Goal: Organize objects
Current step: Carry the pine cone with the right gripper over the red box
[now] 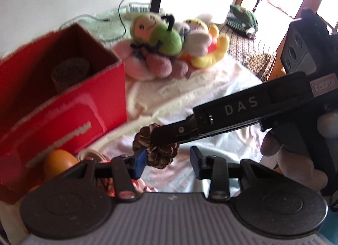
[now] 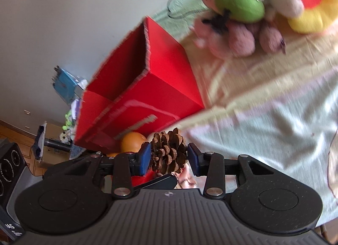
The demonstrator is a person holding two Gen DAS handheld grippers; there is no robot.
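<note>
A brown pine cone [image 2: 169, 152] sits between the blue pads of my right gripper [image 2: 169, 158], which is shut on it above the blanket. In the left wrist view the same pine cone [image 1: 156, 150] is held by the right gripper's black fingers [image 1: 179, 133], just ahead of my left gripper [image 1: 168, 160], which is open and empty. An open red cardboard box [image 1: 63, 97] stands to the left, also seen in the right wrist view [image 2: 152, 88], with a roll-shaped object [image 1: 69, 71] inside. An orange [image 1: 59, 160] lies at its front corner.
A pile of plush toys [image 1: 169, 46] lies on the blanket behind the box. A power strip with cables [image 1: 143, 8] lies at the back by the wall. A green toy tank [image 1: 243, 19] sits on a patterned mat at the far right.
</note>
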